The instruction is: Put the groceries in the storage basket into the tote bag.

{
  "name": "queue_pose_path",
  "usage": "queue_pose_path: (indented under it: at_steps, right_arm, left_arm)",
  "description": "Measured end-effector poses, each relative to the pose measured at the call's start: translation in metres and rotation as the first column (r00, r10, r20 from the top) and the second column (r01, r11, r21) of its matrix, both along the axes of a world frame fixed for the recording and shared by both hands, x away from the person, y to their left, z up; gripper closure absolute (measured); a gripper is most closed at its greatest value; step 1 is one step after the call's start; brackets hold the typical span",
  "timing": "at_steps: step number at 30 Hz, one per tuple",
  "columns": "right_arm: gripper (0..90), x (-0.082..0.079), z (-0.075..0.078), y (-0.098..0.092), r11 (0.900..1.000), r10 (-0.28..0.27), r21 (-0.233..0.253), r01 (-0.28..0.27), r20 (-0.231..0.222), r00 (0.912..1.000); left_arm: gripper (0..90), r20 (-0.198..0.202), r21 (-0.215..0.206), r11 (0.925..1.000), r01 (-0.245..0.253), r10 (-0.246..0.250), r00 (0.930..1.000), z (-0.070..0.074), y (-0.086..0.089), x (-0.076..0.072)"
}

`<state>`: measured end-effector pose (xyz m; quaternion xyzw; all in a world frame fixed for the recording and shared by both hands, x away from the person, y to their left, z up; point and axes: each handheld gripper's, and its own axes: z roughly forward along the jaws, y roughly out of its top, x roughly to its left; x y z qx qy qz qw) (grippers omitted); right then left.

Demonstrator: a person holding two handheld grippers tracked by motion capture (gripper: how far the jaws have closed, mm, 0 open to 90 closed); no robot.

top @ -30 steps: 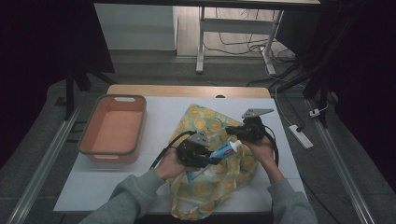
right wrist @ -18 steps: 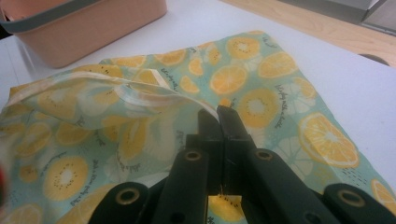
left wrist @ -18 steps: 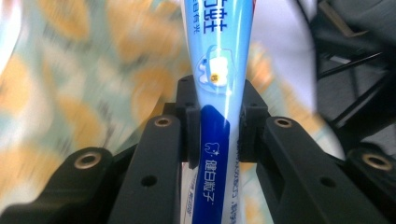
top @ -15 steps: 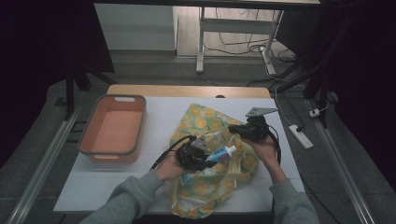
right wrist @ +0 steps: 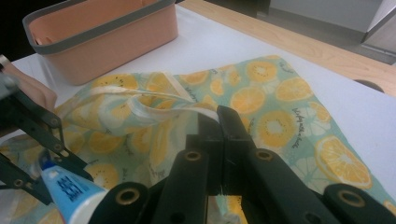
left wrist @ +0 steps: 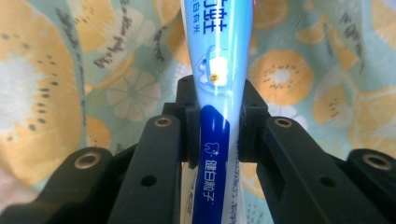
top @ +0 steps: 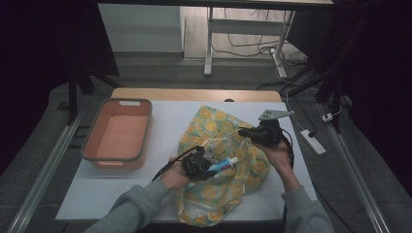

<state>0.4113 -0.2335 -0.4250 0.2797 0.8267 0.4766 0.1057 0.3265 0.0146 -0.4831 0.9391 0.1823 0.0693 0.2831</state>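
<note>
Now left claw (top: 210,166) grips a blue-white toothpaste tube (top: 223,165); right claw (top: 241,132) pinches the citrus-print bag's (top: 214,126) rim.

An orange plastic basin (top: 118,135) with a grey rim sits on the left of the white tabletop (top: 165,119), well apart from its far wooden edge (top: 194,94). On the floor to the right lies a white power strip (top: 312,141); a white desk frame (top: 210,43) stands beyond, with cables (top: 252,48) near it.
</note>
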Motion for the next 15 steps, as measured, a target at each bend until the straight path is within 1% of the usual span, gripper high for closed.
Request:
queue_pose_path:
  at_steps: [2, 5, 8, 10, 11, 12, 15]
  right_arm:
    - [88.7, -0.001, 0.002, 0.000, 1.000, 0.002, 0.002, -0.002, 0.005, 1.0000]
    - [88.7, -0.002, 0.004, -0.001, 1.000, 0.002, 0.009, -0.002, 0.011, 0.9999]
    - [88.6, -0.002, 0.004, -0.002, 1.000, 0.005, 0.021, -0.005, 0.005, 1.0000]
    - [88.6, -0.003, 0.004, 0.000, 1.000, 0.012, 0.025, -0.012, -0.001, 0.9999]
    - [88.6, -0.004, 0.004, 0.002, 0.999, 0.019, 0.026, -0.019, -0.002, 0.9998]
    - [88.7, -0.004, 0.005, 0.004, 0.999, 0.025, 0.027, -0.025, -0.002, 0.9997]
    - [88.6, -0.008, 0.006, 0.011, 0.999, 0.047, 0.019, -0.047, 0.001, 0.9989]
  left_arm:
    - [74.8, 0.001, 0.020, 0.9998, 0.003, -0.003, 1.0000, -0.002, -0.002, -0.001]
    - [74.8, -0.013, 0.031, 0.9995, 0.002, -0.001, 0.9999, -0.005, -0.002, -0.001]
    - [74.7, -0.005, 0.057, 0.9984, -0.002, 0.003, 1.0000, -0.007, -0.004, 0.000]
    - [74.7, 0.002, 0.062, 0.9981, -0.005, 0.005, 1.0000, -0.008, -0.008, 0.000]
    - [74.7, 0.002, 0.055, 0.9985, -0.007, 0.007, 1.0000, -0.008, -0.011, 0.000]
    - [74.7, 0.005, 0.057, 0.9983, -0.002, 0.002, 1.0000, -0.007, -0.014, 0.000]
    - [74.6, 0.048, 0.079, 0.9968, 0.013, -0.017, 0.9987, -0.002, -0.029, -0.002]
